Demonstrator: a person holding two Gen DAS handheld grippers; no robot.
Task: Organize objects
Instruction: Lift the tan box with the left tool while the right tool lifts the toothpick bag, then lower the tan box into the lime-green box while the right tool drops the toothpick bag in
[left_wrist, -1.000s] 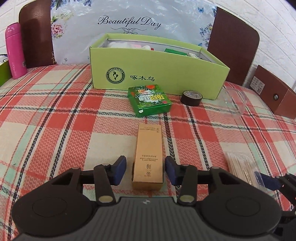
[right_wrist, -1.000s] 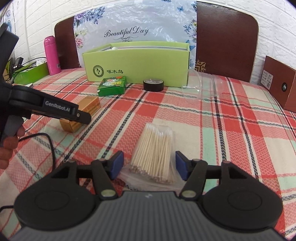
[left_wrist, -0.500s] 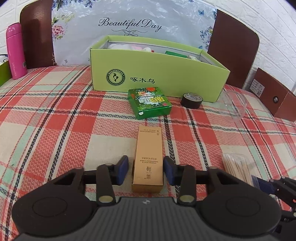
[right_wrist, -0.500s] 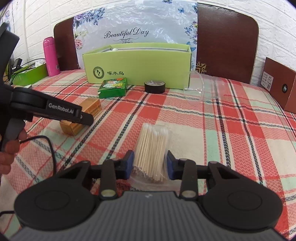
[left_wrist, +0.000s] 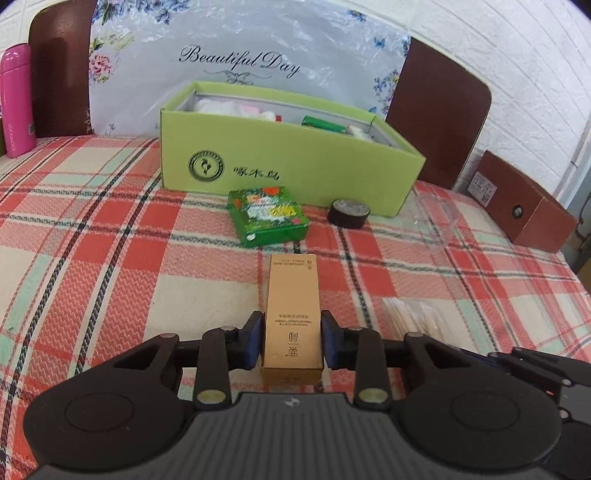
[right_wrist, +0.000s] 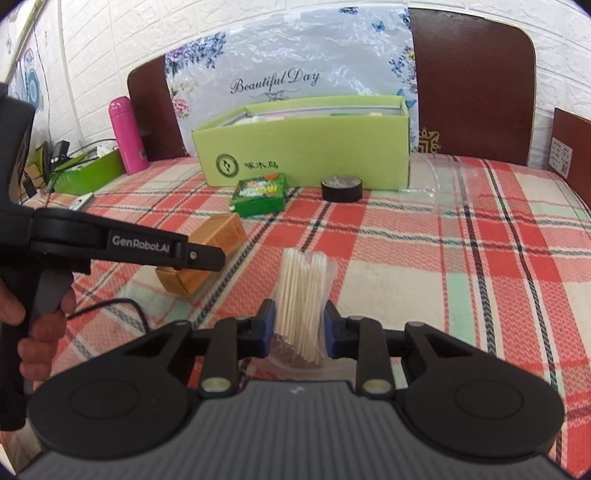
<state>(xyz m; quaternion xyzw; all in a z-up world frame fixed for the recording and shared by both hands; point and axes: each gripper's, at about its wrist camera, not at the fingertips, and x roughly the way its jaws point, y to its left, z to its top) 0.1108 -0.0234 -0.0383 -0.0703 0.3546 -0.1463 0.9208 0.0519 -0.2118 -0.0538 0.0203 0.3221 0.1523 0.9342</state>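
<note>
A long gold box (left_wrist: 291, 314) lies on the plaid tablecloth (left_wrist: 110, 258), and my left gripper (left_wrist: 291, 343) is shut on its near end, both blue pads pressed to its sides. The right wrist view shows the same gold box (right_wrist: 218, 236) behind the left gripper's black fingers (right_wrist: 199, 256). A clear bag of thin wooden sticks (right_wrist: 303, 291) stands between the pads of my right gripper (right_wrist: 299, 328), whose jaws are closing and squeezing the bag. The open lime-green storage box (left_wrist: 288, 162) with several items inside stands at the back.
A small green packet (left_wrist: 267, 216), a black tape roll (left_wrist: 349, 216) and a clear plastic container (left_wrist: 436, 221) lie in front of the storage box. A pink bottle (left_wrist: 16, 99) stands far left and a brown box (left_wrist: 524, 206) at the right edge. A hand (right_wrist: 40, 332) holds the left gripper's handle.
Both grippers closed from wide open. The left pads came in onto the gold box. The right pads came in onto the bag of sticks, bunching it narrower.
</note>
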